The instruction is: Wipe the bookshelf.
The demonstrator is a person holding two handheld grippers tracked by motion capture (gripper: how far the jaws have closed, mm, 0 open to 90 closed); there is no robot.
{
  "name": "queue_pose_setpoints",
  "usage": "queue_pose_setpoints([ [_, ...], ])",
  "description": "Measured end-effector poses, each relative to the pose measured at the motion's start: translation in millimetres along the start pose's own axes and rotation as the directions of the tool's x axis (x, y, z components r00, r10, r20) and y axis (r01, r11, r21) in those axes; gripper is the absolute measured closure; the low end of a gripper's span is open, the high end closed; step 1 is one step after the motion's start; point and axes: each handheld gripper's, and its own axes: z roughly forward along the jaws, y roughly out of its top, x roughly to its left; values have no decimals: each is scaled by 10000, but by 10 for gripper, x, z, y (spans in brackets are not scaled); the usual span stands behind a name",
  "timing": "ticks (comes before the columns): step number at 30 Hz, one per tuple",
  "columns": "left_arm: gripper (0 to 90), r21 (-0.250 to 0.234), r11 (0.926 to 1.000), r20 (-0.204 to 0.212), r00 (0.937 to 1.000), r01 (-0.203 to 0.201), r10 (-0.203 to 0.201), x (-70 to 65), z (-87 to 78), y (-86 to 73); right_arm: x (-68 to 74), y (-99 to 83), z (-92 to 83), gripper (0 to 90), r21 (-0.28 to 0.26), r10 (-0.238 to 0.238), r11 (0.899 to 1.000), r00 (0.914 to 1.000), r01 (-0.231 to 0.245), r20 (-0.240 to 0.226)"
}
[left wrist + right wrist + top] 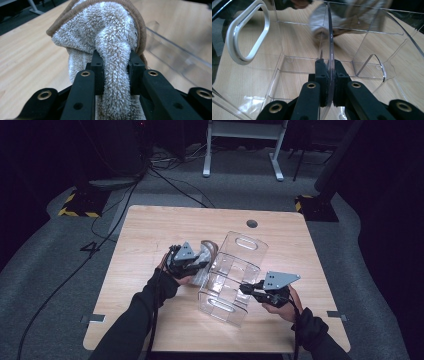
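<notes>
Gripping, left claw: it is pinching a fluffy grey towel with a brown edge.
Right claw: it is clamping a wall of the clear plastic organizer.
Towel: it is hanging just beside the organizer's left side.
Organizer: it is sitting mid-bench.

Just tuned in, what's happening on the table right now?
A person is working with two hand-held grippers at a wooden table. The left gripper is shut on a fluffy beige towel, bunched between its jaws beside a clear plastic organizer. The right gripper is clamped on the organizer's wall, seemingly steadying it. The towel is still outside the organizer.
</notes>
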Motion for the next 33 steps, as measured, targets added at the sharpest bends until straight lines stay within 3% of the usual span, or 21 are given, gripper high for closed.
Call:
queue_pose_setpoints([
  [3, 734, 140, 9991, 184, 9991, -389, 386, -105, -165, -112, -4, -3, 5, 855, -38, 100, 9999, 9999, -100, 24],
  [8, 734, 144, 9978, 517, 9966, -654, 645, -262, -393, -255, -1, 0, 13, 855, -45, 151, 9999, 9998, -150, 113],
  [17, 734, 416, 9933, 1190, 9876, -1079, 1023, -448, -620, -476, -12, -1, 13, 854, -24, 187, 9998, 9997, -186, 157],
  [23, 733, 412, 9937, 970, 9903, -1043, 999, -430, -543, -438, -14, -4, 11, 856, -33, 133, 9999, 9999, -132, 102],
  [33, 733, 200, 9941, 685, 9921, -1066, 1050, -142, -200, -184, -2, 3, 8, 852, 16, -70, 10000, 10000, 70, 43],
])
